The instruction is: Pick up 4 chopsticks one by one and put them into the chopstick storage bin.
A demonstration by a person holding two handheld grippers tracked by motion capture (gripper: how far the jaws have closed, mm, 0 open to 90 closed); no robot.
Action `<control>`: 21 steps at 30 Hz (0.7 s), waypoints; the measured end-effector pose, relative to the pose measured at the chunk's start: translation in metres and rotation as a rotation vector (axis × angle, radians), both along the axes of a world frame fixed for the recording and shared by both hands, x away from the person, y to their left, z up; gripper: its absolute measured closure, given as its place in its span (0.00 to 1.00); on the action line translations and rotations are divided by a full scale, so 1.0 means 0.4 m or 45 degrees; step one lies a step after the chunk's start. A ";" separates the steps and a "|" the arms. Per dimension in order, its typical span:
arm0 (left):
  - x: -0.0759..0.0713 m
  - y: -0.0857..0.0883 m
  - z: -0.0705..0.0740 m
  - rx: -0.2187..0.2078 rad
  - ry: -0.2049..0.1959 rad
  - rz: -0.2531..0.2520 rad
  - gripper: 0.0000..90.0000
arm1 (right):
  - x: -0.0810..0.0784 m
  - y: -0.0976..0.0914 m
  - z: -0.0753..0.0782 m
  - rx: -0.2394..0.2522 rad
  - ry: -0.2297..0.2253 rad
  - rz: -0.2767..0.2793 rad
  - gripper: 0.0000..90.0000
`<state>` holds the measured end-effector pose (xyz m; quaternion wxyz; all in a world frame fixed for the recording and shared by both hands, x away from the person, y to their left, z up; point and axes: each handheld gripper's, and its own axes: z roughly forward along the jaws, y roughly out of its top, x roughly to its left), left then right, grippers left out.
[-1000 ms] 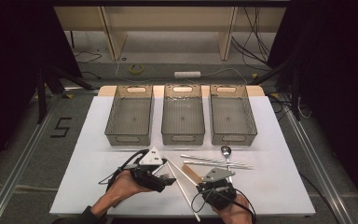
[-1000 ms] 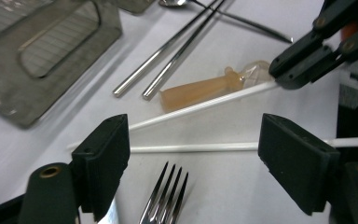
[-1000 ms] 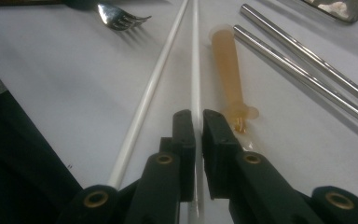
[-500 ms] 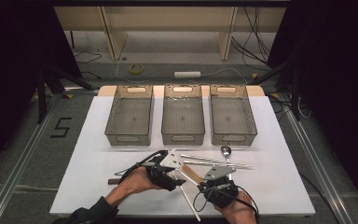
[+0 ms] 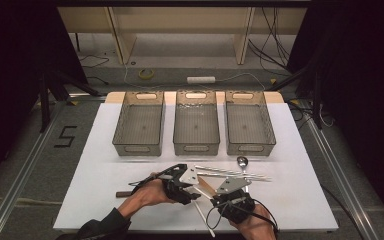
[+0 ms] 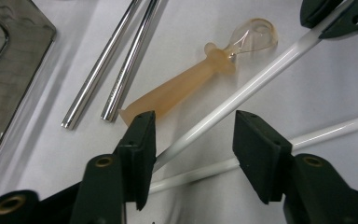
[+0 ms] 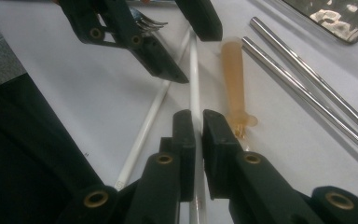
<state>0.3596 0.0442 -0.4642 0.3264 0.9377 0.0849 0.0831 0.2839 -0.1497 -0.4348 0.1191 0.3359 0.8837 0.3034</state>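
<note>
place: lab | signs: white table, floor cables, aluminium frame rails

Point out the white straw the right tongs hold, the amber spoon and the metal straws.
white straw [image 7: 194, 70], right gripper view, mid-shaft
amber spoon [image 6: 186, 86], left gripper view, handle
metal straws [image 6: 116, 65], left gripper view, shafts

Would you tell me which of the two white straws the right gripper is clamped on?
The right gripper grips the white straw lying beside the orange spoon; the other white straw lies free, left of its jaws.

Glossy white plastic stick — polished metal rods — matt table.
</note>
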 end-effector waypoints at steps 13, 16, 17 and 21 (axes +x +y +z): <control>-0.011 -0.023 0.008 0.088 -0.099 -0.092 0.71 | 0.001 -0.005 0.011 -0.007 -0.015 0.029 0.94; -0.015 -0.023 0.016 0.100 -0.112 -0.118 0.75 | 0.009 -0.016 0.014 0.001 -0.005 0.047 0.94; -0.016 -0.023 0.021 0.103 -0.131 -0.132 0.76 | 0.013 -0.021 0.013 0.011 -0.002 0.056 0.93; -0.016 -0.017 0.043 0.086 -0.178 -0.154 0.80 | 0.033 -0.048 0.017 0.056 0.021 0.057 0.91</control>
